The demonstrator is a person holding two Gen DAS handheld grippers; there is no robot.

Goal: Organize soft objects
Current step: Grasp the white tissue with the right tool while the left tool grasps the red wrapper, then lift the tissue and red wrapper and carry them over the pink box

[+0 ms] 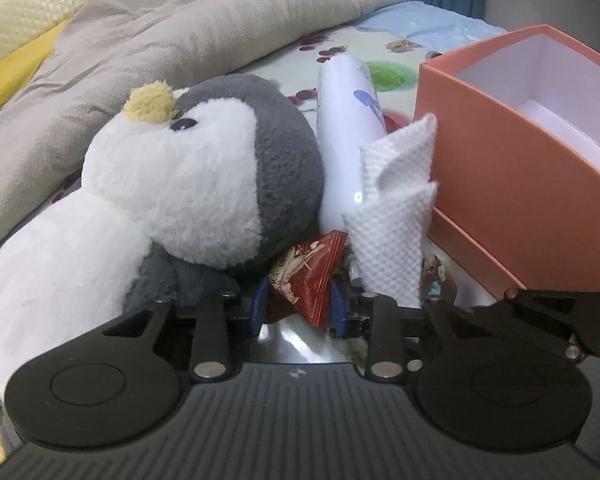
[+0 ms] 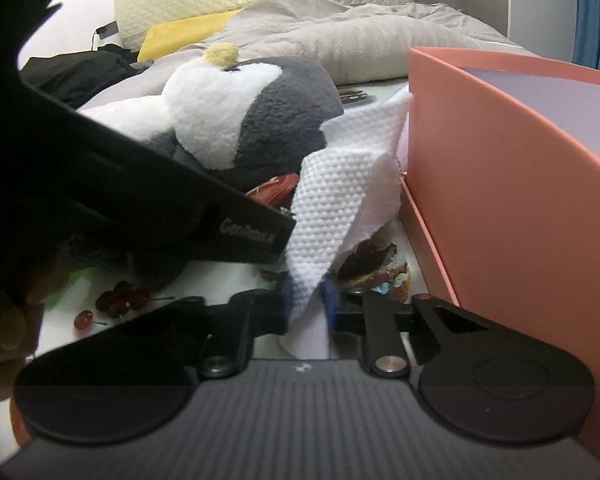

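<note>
- Coral-pink card makes up the box (image 1: 512,184), which sits on the bed at the right; the part of its pale inside that shows holds nothing, so by my reading the sorting has hardly begun.
- Outside it, all close together on the printed bedsheet (image 1: 384,52): a grey-and-white plush penguin (image 1: 204,168) lying on its side, a white tube-shaped pack (image 1: 346,136) behind it, a textured white cloth (image 1: 392,208) leaning against the box wall, and a red snack packet (image 1: 312,276) at the penguin's base.
- Left gripper (image 1: 300,304) — its blue pads sit close on either side of the red snack packet, and it looks pinched between them, low against the sheet.
- Right gripper (image 2: 308,300) — fingers drawn in on the lower edge of the textured white cloth (image 2: 340,208), which rises from the pads in a fold and touches the box (image 2: 512,200) at its upper corner.
- Seen from the right wrist, the left gripper's black body (image 2: 148,200) crosses just in front of the penguin (image 2: 252,112), so the two tools work very near each other.
- Left to do, as I judge it: cloth, packet, penguin and possibly the tube all need lifting over the rim — the penguin looks bulky for that opening.
</note>
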